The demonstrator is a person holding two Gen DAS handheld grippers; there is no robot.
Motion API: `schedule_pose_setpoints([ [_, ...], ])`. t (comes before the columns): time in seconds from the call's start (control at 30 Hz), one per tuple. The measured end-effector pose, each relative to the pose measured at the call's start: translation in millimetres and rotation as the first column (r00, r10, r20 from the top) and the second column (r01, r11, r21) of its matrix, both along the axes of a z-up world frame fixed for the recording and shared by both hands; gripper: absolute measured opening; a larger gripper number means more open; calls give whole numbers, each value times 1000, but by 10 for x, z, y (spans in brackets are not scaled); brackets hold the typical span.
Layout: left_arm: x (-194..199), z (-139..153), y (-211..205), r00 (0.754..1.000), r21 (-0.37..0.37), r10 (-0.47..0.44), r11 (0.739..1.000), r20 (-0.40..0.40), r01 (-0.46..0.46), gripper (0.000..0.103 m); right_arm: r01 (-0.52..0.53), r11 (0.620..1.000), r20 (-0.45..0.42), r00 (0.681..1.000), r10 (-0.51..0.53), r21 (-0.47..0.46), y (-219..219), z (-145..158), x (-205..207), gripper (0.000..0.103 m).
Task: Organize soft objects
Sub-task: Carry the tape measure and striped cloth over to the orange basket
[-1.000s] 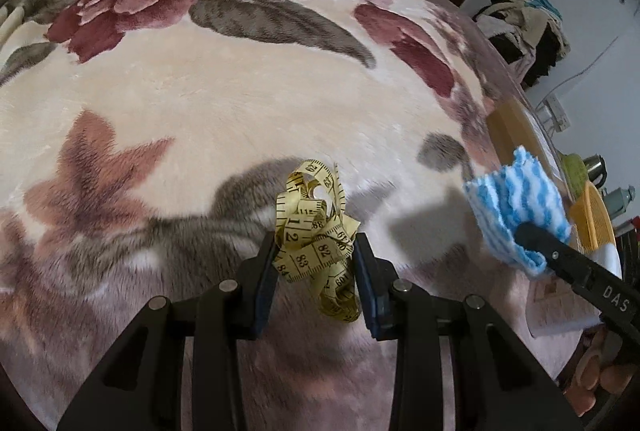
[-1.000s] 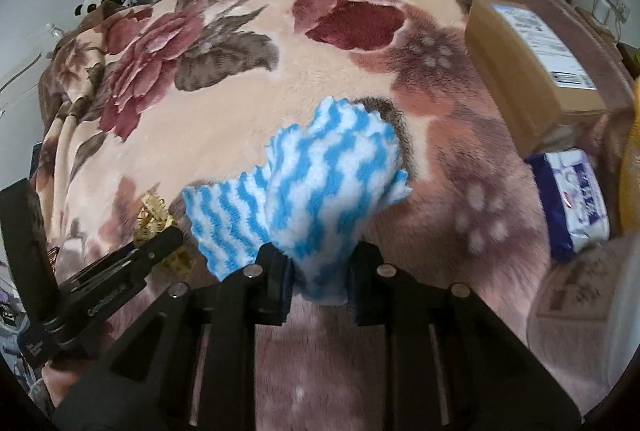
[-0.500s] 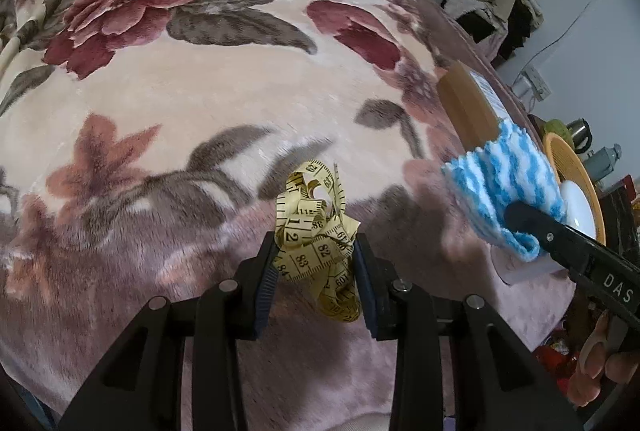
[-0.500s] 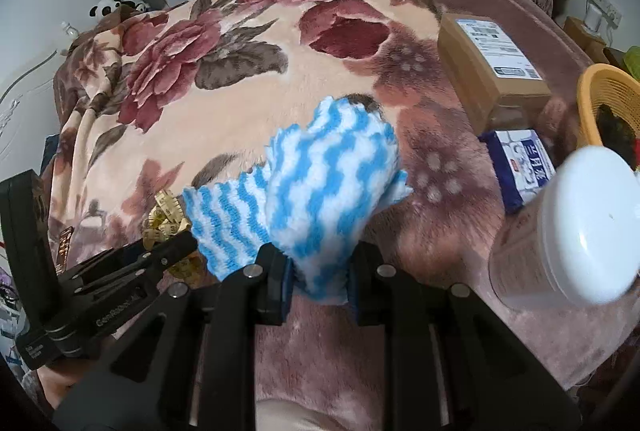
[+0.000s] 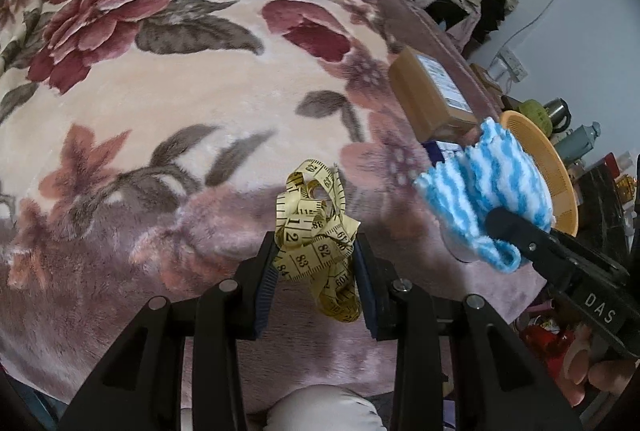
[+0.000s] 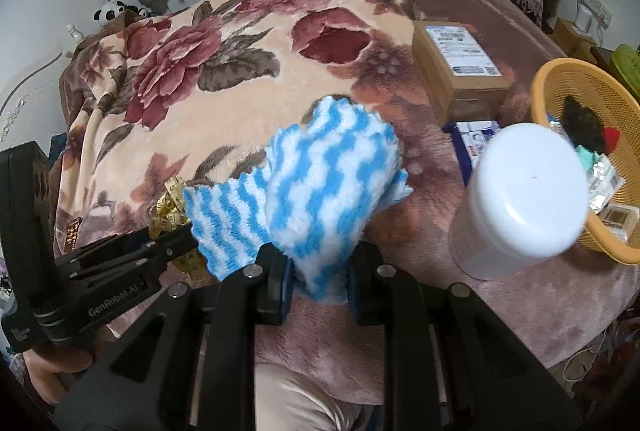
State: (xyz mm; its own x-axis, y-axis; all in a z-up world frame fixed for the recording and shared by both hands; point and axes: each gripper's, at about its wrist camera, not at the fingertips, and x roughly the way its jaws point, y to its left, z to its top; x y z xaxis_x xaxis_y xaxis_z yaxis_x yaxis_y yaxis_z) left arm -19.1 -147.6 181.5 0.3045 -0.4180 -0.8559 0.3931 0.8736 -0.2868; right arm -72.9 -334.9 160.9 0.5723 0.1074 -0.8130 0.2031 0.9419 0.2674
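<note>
My left gripper [image 5: 316, 263] is shut on a bundled yellow measuring tape [image 5: 316, 235] and holds it in the air above the floral blanket [image 5: 160, 103]. My right gripper [image 6: 320, 271] is shut on a fluffy blue and white striped cloth [image 6: 320, 187], also held above the blanket. In the left wrist view the cloth [image 5: 488, 191] hangs at the right, in front of an orange basket [image 5: 560, 183]. In the right wrist view the tape [image 6: 170, 211] peeks out at the left behind the left gripper.
A cardboard box [image 6: 460, 71] lies on the bed's right side, with a blue and white packet [image 6: 476, 143] beside it. A white-lidded jar [image 6: 524, 199] stands close at the right. The orange basket [image 6: 560, 79] holds small items. Clothes are piled beyond the bed.
Both grippers have pulled back and up from the blanket with their loads still held. The box, jar and basket have come into view at the right.
</note>
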Motion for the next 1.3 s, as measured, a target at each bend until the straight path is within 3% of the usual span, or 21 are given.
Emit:
schedule_pose_setpoints([
  [0.83, -132, 444, -830, 992, -27, -109, 993, 62, 111, 37, 105, 994, 100, 990, -104, 1, -688, 418, -392, 22],
  [1.3, -231, 645, -1672, 971, -62, -226, 971, 82, 231, 37, 246, 969, 131, 961, -243, -10, -1403, 612, -720, 22],
])
